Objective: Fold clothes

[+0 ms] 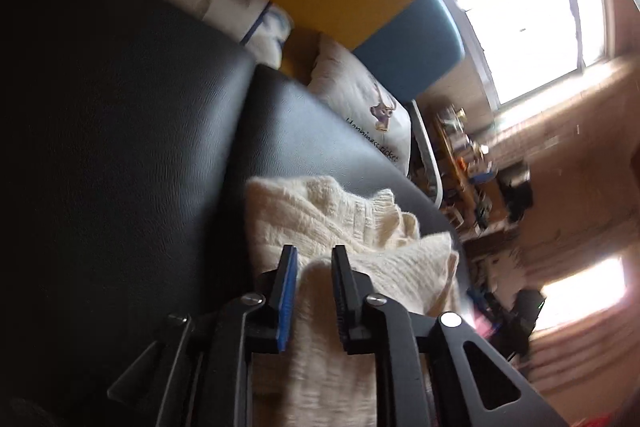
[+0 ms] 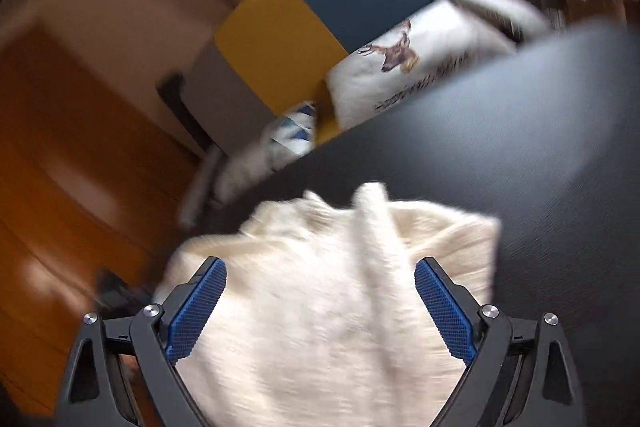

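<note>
The cream-coloured, ribbed knitted garment (image 1: 340,227) is lying on the black, leather-textured padded surface (image 1: 140,107), bunched into a compact, layered mass. In the left wrist view its ribbed hem or cuff is showing on top, with at least two layers of knit lapping over one another. In the right wrist view the same garment (image 2: 320,287) is sitting near the edge of the black surface, and a raised ridge of cloth is running up its middle.

Judgement on progress: the garment is appearing partly folded, since its bulk is gathered into one pile with nothing spread out. The outline is uneven and the upper layers are lying rumpled, so squaring and flattening are probably remaining. Whether further clothes are waiting cannot be told; none is showing on the surface.

The left gripper (image 1: 314,267) is standing with its fingers a little apart. A fold of the cream knit is running up between them. It lies against the right-hand finger, while a thin gap shows beside the blue-padded finger (image 1: 289,291), so the pads are not clamping it.

The right gripper (image 2: 320,303) is standing with its fingers spread wide. The blue textured pads (image 2: 198,307) are flanking the garment on either side, clear of the cloth, and are holding nothing. This view is blurred, so fine contact at the pad edges cannot be confirmed.

Beyond the surface a yellow-and-blue chair back (image 2: 320,11) and a white printed cushion (image 2: 408,67) are standing apart from the work.
</note>
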The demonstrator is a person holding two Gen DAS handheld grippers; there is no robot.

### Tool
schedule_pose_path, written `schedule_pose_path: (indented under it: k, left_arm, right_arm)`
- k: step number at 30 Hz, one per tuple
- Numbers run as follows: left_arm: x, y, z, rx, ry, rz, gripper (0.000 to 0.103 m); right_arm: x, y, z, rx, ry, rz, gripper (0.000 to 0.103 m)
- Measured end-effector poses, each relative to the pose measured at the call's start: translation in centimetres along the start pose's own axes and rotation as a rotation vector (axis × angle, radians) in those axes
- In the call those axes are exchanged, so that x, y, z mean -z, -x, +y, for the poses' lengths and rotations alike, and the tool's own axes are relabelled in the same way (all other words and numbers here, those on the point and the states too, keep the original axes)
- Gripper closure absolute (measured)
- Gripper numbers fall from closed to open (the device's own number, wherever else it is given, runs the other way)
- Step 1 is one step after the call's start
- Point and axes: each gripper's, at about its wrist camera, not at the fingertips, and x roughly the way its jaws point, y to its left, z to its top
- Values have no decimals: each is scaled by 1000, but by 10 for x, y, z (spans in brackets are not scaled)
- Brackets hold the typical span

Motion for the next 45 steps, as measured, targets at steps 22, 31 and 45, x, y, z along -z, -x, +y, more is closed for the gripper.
schedule_pose_path:
  k: [22, 31, 45]
  left_arm:
    - [-4, -45, -57, -129, -620, 238, 67]
    - [-20, -54, -38, -58, -345, 174, 97]
    - [-19, -44, -13, -193, -142, 48, 103]
  right_arm:
    - [-11, -69, -26, 122, 53, 270, 42]
    - [-10, -72, -5, 203, 143, 286, 92]
    - [-7, -42, -36, 338, 49, 155, 91]
